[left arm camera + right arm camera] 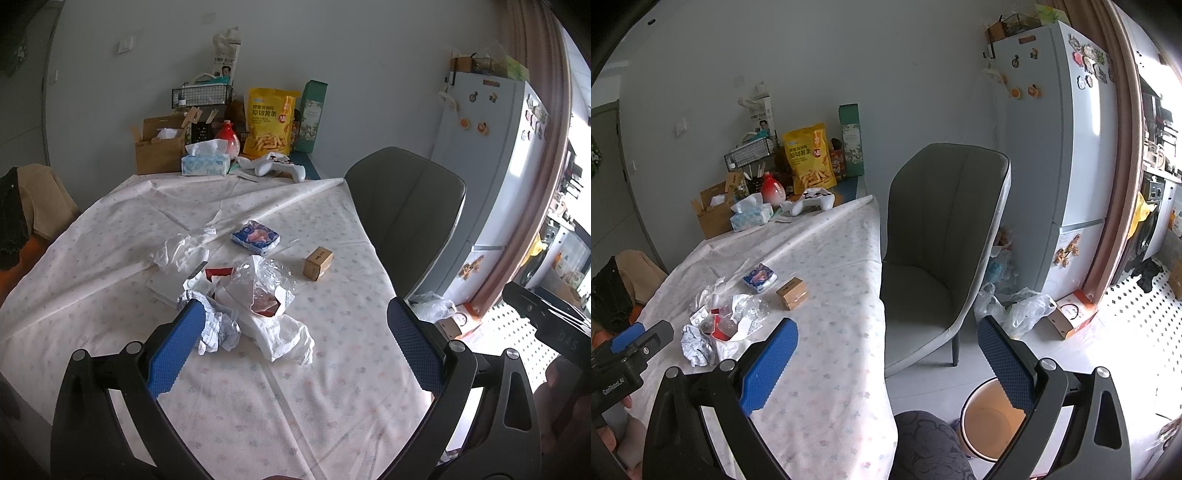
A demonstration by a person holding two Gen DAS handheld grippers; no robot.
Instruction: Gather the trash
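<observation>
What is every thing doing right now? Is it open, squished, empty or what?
left gripper: open, holding nothing
right gripper: open, holding nothing
crumpled paper: scrunched, lying on the table
clear plastic bottle: crushed, on its side
small brown box: closed
blue wrapper: lying flat
bin: on the floor, open top, looks empty
tissue box: open, tissue sticking up
chair: nobody sitting

The round orange-lined trash bin [991, 424] on the floor is half hidden behind the right jaws' blue pad, the crumpled printed paper wad [221, 326] is partly covered by a left pad, and the small brown cardboard box's [317, 263] label is too tiny to read.
</observation>
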